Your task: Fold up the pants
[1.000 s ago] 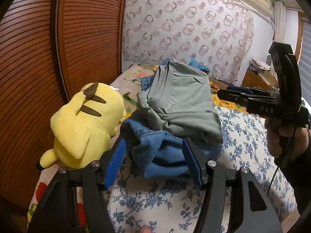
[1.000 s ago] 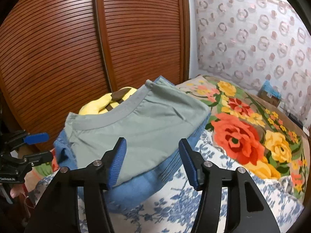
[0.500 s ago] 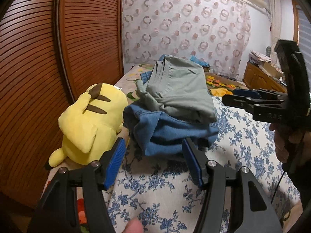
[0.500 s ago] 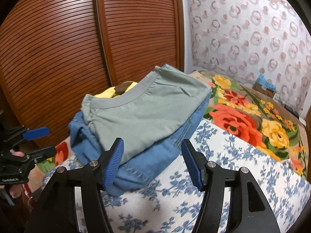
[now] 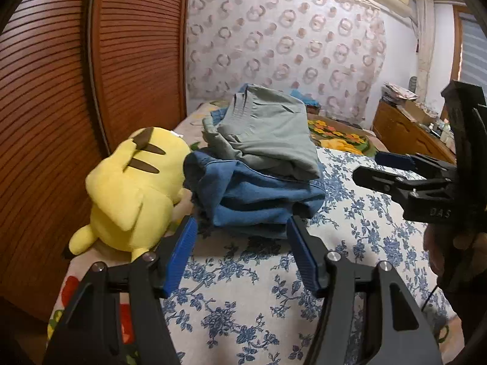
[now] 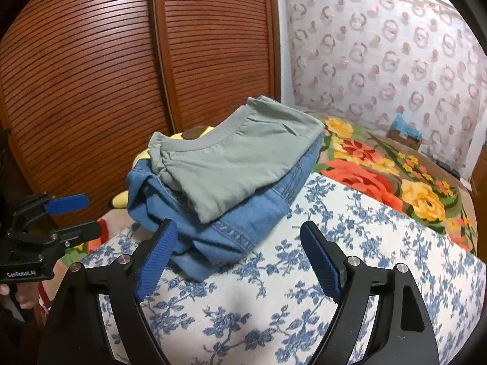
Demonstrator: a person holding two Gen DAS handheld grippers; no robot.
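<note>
Both grippers backed off stack since earlier frame. Folded grey-green cotton pants (image 6: 234, 164) sit atop folded blue denim jeans (image 6: 213, 228), just ahead of right gripper (image 6: 237, 258), jaws opening, empty. Left gripper (image 5: 240, 252) spread, empty. Fold looks done; nothing visibly left.

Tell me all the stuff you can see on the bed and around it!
Folded pants: one, grey-green, atop the jeans.
Folded jeans: one, blue, on the sheet.
Plush toy: one, yellow, beside the jeans.
Sheet: one, white with blue flowers, covering the bed.
Blanket: one, bright floral, beyond the sheet.
Closet doors: brown, slatted, behind the bed.
Left gripper: jaws open, empty.
Right gripper: jaws opening, empty.
</note>
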